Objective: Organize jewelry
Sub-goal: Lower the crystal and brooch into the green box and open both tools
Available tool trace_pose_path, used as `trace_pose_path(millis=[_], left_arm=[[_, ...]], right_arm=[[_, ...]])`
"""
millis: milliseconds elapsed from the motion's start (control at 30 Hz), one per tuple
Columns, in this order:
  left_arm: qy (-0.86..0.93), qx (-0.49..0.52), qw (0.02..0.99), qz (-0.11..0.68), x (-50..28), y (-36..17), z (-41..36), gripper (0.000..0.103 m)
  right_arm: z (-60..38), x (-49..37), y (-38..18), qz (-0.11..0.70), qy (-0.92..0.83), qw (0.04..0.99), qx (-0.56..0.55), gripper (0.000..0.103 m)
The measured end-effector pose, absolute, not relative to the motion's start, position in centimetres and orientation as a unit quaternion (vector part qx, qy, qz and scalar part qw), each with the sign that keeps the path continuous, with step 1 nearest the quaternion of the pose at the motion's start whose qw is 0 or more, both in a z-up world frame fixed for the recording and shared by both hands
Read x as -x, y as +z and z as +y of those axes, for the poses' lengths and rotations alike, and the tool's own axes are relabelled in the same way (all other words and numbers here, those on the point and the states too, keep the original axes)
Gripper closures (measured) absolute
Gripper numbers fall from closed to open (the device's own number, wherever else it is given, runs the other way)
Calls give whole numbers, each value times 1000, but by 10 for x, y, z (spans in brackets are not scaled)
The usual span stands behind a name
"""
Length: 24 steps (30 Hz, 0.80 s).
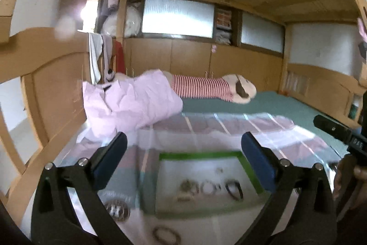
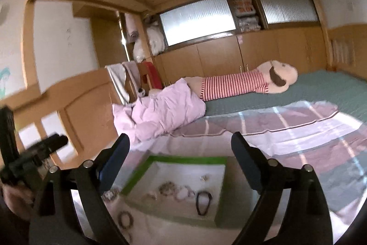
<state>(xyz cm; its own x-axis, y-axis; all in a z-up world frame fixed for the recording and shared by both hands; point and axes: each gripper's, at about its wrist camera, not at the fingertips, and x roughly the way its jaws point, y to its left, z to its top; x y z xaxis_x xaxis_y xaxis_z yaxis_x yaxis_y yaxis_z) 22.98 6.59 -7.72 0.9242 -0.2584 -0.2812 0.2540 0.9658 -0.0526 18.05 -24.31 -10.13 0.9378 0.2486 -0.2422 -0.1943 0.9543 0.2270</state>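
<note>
Jewelry (image 1: pixel 207 187), several blurred bracelets and rings, lies in a green-rimmed tray (image 1: pixel 201 155) on the bed, at 6 o'clock in the left wrist view, under the left claw (image 1: pixel 184 148), spread wide and empty. Another bracelet (image 1: pixel 165 234) lies outside the tray.

Right wrist view: the right claw (image 2: pixel 181 148) is spread, empty, above the tray at 6 o'clock; a black band (image 2: pixel 203 202) lies inside.
</note>
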Motion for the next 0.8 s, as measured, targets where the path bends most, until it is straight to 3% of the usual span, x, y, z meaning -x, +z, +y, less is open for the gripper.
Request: trace_pose_path(millis=[367,800], left_arm=[[-117,46,955,270,-139,-152,86,4],[-133,21,951,278,-133,-161,71,4]], right_arm=[[-203,-97,-159,222,150,959,-89,15],[-193,-91,-165,232,137,959,-86,15]])
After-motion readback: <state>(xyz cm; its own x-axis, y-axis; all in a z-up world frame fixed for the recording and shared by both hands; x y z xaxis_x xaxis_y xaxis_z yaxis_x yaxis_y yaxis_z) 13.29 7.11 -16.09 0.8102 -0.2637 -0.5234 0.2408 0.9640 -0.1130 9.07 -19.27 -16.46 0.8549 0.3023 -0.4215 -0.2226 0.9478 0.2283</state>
